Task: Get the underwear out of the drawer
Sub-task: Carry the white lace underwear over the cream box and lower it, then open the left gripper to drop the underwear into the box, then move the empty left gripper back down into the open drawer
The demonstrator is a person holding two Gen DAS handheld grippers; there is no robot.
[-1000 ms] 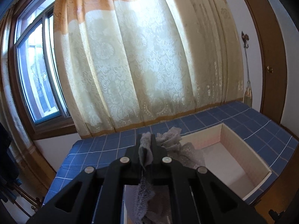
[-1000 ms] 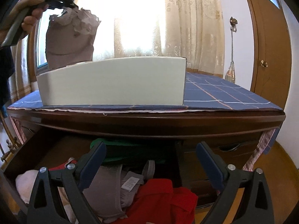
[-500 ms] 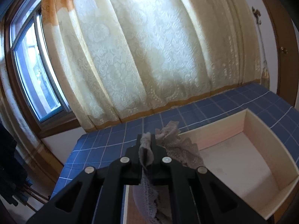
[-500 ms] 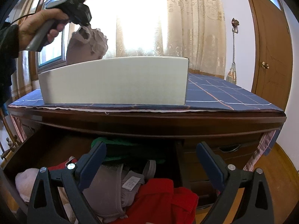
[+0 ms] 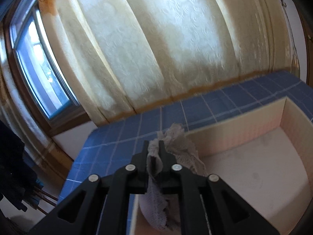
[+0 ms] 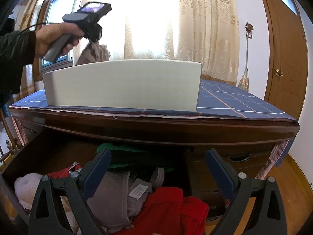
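Lacy grey underwear [image 5: 154, 156] is out of the drawer [image 6: 58, 156], clenched in the left tongs [image 5: 153, 146] over the white box [image 5: 254, 172]; right tongs [image 6: 158, 168] gape above remaining clothes [image 6: 166, 205].

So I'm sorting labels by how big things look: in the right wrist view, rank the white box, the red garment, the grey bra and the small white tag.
1. white box
2. red garment
3. grey bra, close to the garment; both sit near the camera and partly hidden, so this order is unsure
4. white tag
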